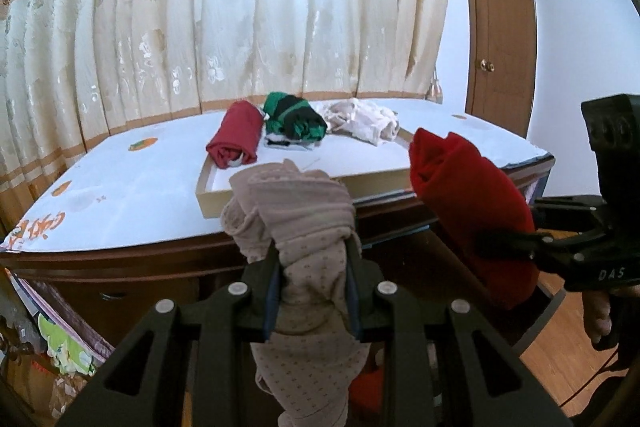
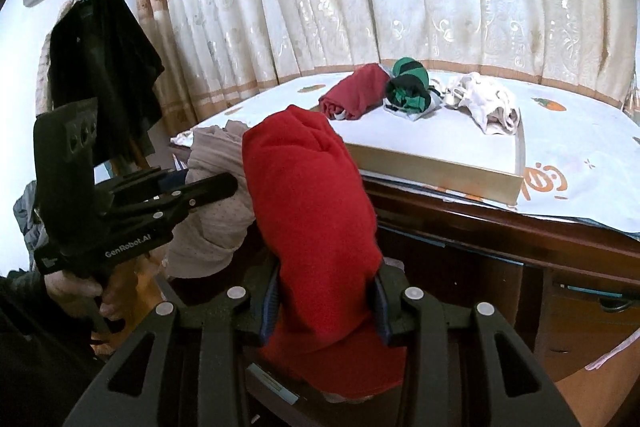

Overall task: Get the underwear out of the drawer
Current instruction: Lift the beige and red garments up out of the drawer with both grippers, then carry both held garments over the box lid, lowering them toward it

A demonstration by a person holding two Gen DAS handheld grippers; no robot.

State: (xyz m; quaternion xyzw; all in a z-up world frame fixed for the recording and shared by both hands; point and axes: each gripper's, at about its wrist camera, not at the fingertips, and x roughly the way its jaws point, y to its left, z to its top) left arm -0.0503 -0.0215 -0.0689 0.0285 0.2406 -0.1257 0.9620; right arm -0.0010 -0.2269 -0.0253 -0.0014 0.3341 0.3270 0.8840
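The left gripper [image 1: 312,291] clenched beige underwear [image 1: 288,211], the right gripper [image 2: 326,301] red underwear [image 2: 308,195]; beyond, a cloth-covered table [image 1: 120,187] stood against floral curtains [image 1: 240,7].

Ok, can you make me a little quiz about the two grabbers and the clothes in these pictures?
1. True or false: the left gripper is empty.
2. Which gripper holds the bright red garment? A) left B) right C) neither
3. How many bundles of clothing lie in the shallow tray on the table?

Key:
1. False. It is shut on the beige dotted underwear.
2. B. The right gripper is clamped on it.
3. Three: the dark red roll, the green and black bundle and the cream bundle.
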